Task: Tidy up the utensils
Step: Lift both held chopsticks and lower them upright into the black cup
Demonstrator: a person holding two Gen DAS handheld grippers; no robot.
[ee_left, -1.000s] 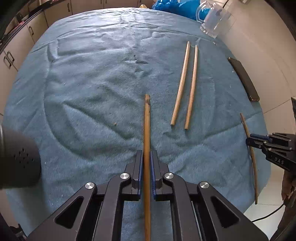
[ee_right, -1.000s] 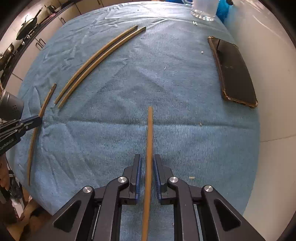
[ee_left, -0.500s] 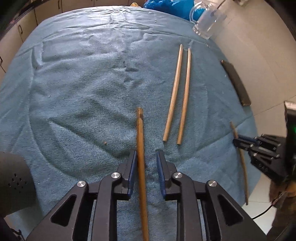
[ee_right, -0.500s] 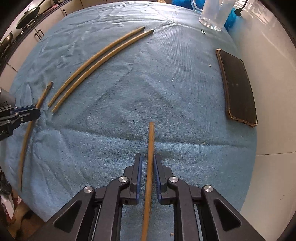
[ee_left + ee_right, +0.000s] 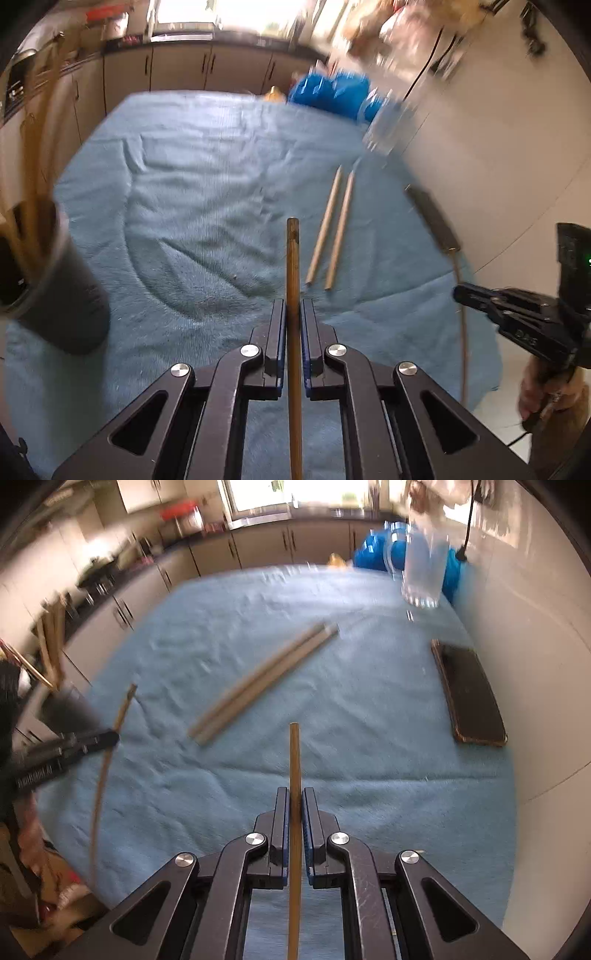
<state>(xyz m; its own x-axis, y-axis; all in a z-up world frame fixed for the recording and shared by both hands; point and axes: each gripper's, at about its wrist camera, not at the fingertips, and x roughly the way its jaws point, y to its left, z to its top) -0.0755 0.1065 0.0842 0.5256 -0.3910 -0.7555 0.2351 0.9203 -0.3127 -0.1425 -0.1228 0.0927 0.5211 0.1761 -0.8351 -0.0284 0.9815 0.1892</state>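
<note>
I'm gripping 1 chopstick point(image 5: 292, 258) in left gripper point(image 5: 293, 314) | 1 in right gripper point(image 5: 294, 801) | dark cup point(image 5: 62, 295) sitting by cloth's point(image 5: 207, 184) left edge, nearer left.

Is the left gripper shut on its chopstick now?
Shut: the left gripper pads press both sides of the chopstick.

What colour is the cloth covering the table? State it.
Light blue towel-like cloth, seen best in the right wrist view.

place: home kitchen | evidence: base cabinets point(image 5: 258, 546) under a dark countertop point(image 5: 177, 40) (window behind)
</note>
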